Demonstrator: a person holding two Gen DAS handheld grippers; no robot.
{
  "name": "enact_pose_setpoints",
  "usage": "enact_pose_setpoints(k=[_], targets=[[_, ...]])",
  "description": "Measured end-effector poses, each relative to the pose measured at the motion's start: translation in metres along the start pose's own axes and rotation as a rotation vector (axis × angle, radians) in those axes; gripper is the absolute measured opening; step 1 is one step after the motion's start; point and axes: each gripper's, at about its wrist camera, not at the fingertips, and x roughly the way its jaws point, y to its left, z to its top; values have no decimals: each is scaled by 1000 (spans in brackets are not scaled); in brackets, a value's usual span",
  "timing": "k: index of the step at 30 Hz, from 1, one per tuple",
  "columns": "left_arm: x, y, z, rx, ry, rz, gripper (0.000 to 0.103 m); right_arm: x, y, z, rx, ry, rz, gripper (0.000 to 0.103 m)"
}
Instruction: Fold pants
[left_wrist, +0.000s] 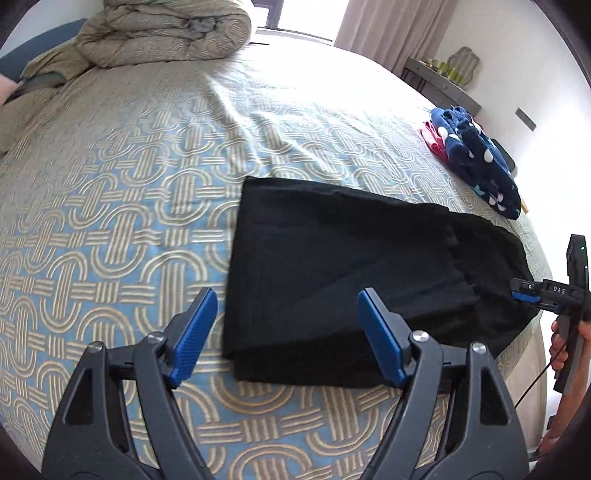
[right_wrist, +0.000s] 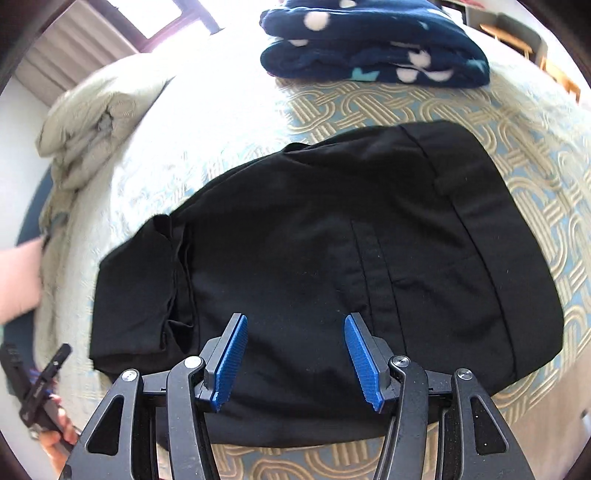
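Observation:
Black pants (left_wrist: 351, 258) lie folded into a compact rectangle on the patterned bed cover (left_wrist: 110, 221), near the bed's edge. My left gripper (left_wrist: 287, 295) hovers open over the pants' near left corner, with nothing between its blue pads. In the right wrist view the pants (right_wrist: 314, 240) fill the middle, waistband end to the right. My right gripper (right_wrist: 295, 319) is open just above the near edge of the cloth, pads apart and clear of it. The right gripper (left_wrist: 517, 291) also shows at the pants' far right end in the left wrist view.
A folded navy blanket with white dots (left_wrist: 480, 162) and a pink garment (left_wrist: 434, 138) sit at the bed's far right. A rolled beige duvet (left_wrist: 166, 33) lies at the head of the bed. A side table (left_wrist: 443, 81) stands by the wall. A person's hand (left_wrist: 557, 350) holds the right gripper.

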Motion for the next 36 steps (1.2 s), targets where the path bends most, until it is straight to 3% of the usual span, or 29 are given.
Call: enact_pose_setpoints(k=[4,7,10,12,15,18,24,27,29,31,33,36], targets=[[23,-39,7,73,28,-44,79,1,18,-7,-70,-7,13,56],[47,-66,5,156,51,-17,79,6,38,-15,-136,17,65,56],[82,-78,-16,203,168,25,79,14,45,-24,-176,51,90,56],[74,-83,-27,246,96,43,79,19,40,-31,-187,77,96,56],[66,-84,-28,252,160,13,79,11,28,-33,-176,56,122,56],[63,-91,-15,245,189,-12,79,0,16,-22,-153,4,114,56],[74,-147,9,326,124,-61,79,-13,2,28,-105,-128,-2,56],[90,-181,15,377,103,-75,79,-3,-5,53,-64,-135,32,56],[104,-201,8,413,156,-90,79,10,-14,68,-45,-114,17,56],[111,-218,-14,468,212,-118,80,35,-26,83,-23,-76,-107,46],[101,-235,-38,613,125,-65,80,40,-30,91,-9,-107,-101,46],[94,-236,-41,603,152,-85,80,36,-25,93,-27,-103,-116,46]])
